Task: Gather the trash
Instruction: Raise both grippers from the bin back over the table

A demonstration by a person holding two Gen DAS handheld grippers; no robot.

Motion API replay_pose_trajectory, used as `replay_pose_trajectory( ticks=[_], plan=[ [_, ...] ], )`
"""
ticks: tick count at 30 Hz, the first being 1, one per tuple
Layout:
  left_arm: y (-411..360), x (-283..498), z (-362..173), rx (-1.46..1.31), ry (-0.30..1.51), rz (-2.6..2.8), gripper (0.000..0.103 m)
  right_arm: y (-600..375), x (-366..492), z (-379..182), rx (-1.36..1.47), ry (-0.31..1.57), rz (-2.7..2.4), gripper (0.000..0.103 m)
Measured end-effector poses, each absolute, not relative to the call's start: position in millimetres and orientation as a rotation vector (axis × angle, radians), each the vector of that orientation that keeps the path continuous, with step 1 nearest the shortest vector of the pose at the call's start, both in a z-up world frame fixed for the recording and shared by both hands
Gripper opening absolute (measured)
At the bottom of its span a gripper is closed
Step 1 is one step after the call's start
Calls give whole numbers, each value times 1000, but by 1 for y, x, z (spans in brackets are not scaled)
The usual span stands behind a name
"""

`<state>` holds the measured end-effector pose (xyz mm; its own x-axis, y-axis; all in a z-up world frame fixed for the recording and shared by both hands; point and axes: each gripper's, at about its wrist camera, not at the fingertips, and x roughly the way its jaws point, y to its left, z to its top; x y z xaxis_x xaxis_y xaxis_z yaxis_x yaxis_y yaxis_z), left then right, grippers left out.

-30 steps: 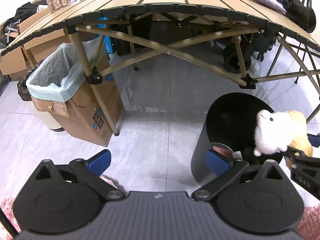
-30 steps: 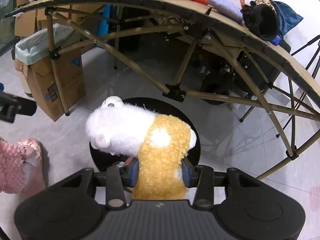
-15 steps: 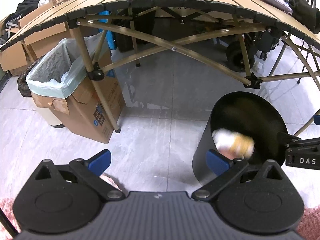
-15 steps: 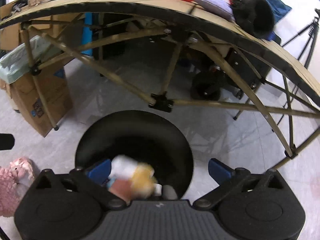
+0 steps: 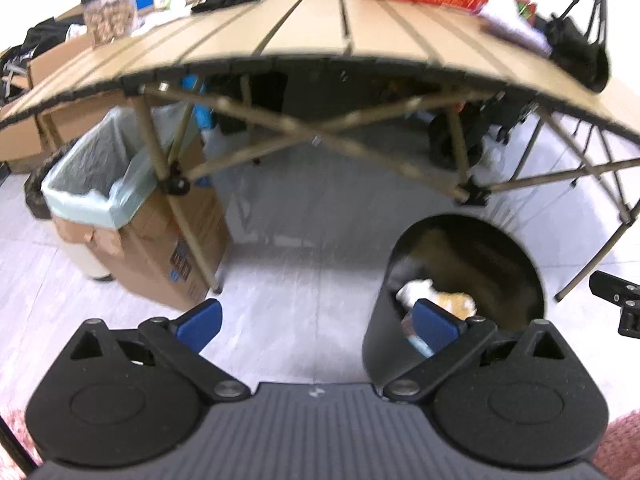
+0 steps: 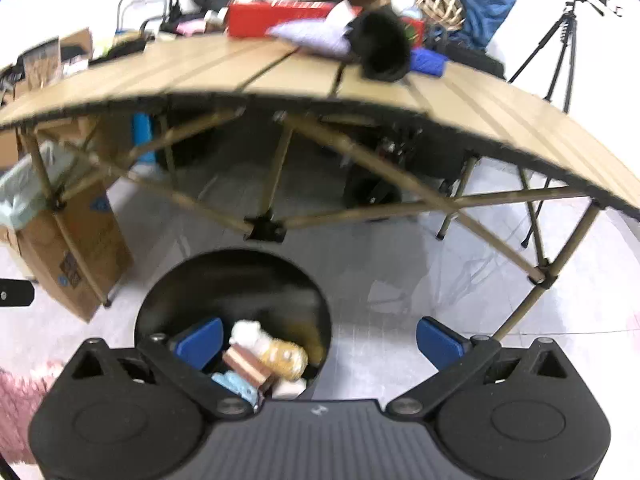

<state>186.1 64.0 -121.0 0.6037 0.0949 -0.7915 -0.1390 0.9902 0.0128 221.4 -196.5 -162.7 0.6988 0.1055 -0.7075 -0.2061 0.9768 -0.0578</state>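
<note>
A round black bin [image 6: 234, 280] [image 5: 466, 248] stands on the floor before the folding table. Inside it lies a white and yellow plush toy [image 6: 272, 346] [image 5: 438, 298] on top of other trash, among it a pink-brown block [image 6: 246, 364] and a light blue item [image 6: 234, 384]. My right gripper [image 6: 320, 338] is open and empty, above the bin's right rim, its left finger over the opening. My left gripper [image 5: 318, 322] is open and empty too, left of the bin, with its right finger [image 5: 434, 322] in front of the bin's mouth. Part of the right gripper shows at the left wrist view's right edge [image 5: 618, 300].
The slatted folding table [image 5: 320, 28] [image 6: 280, 76] carries a red box [image 6: 280, 18], a black furry item [image 6: 382, 50] and other clutter. A cardboard box lined with a pale bag [image 5: 132, 216] stands at the left. A tripod [image 6: 560, 36] stands at the right. Pink fluffy slippers [image 6: 16, 408] show low left.
The right gripper opened and let go of the plush toy, which dropped into the black bin. The gripper then drew back and rose, bringing the table top into view. The left gripper tilted up slightly.
</note>
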Motion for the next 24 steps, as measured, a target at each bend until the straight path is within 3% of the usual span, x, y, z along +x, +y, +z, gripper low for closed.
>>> replay_pose_trajectory(
  ticks=[24],
  plan=[
    [8, 247, -41, -43, 715, 54, 103, -222, 232, -79, -68, 462, 162, 103]
  ],
)
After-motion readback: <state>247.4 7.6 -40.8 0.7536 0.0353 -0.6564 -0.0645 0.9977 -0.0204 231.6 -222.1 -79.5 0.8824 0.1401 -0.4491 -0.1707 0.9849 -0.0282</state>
